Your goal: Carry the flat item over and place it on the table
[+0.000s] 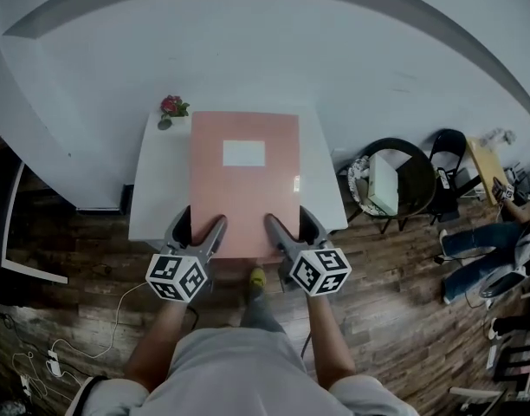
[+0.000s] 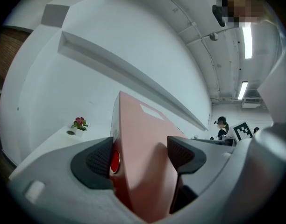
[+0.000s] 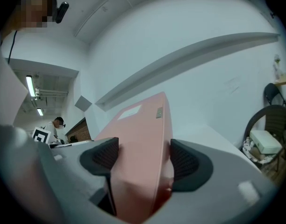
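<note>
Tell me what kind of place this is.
Probably a workroom or studio, not a home: bare white walls, a wood-plank floor, ceiling tube lights, black chairs, and a small white table with a potted flower, over which the left tool and right tool hold a pink flat box.

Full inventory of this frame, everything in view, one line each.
flat item: 1, pink with white label, over the table
table: 1, white, against the wall
potted flower: 1, red blooms, table's far left corner
chairs: 2, black, right of the table
box: 1, white, on the nearer chair
floor: dark wood planks
seated person: 1, blue jeans, far right
left tool: 1, grey, clamped on the flat item's near edge
right tool: 1, grey, same edge
forearms: 2, bare, bottom centre
</note>
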The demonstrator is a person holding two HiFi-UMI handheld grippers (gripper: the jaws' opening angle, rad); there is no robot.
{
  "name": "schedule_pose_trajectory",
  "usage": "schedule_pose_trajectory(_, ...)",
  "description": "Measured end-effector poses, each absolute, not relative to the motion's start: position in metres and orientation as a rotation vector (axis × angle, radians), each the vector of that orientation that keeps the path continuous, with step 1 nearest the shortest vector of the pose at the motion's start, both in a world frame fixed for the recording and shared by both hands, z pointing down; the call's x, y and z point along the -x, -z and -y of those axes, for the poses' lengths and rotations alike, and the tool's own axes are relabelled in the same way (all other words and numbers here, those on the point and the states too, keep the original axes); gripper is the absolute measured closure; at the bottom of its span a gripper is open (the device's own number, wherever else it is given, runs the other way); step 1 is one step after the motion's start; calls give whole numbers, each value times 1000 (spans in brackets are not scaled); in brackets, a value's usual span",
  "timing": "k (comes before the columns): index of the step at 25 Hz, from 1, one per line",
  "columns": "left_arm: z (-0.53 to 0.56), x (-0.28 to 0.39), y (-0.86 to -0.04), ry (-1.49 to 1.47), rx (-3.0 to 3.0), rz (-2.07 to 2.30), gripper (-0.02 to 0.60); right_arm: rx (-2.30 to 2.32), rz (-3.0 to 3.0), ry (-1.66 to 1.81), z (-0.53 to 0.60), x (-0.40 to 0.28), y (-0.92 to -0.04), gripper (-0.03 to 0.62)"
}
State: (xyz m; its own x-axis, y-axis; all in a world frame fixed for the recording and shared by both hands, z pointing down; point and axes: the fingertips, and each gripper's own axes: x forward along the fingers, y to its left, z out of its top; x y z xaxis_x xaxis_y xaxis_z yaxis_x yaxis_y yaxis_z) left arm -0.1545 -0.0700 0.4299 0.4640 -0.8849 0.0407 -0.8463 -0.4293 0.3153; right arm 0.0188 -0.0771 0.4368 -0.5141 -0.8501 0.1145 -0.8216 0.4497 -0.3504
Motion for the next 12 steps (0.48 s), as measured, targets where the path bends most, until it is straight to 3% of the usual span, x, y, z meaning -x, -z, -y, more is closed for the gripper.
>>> schedule_pose_trajectory(12,235,118,-453,122,-2340,1545,233,1440,-2653,673,251,-54,-464,250)
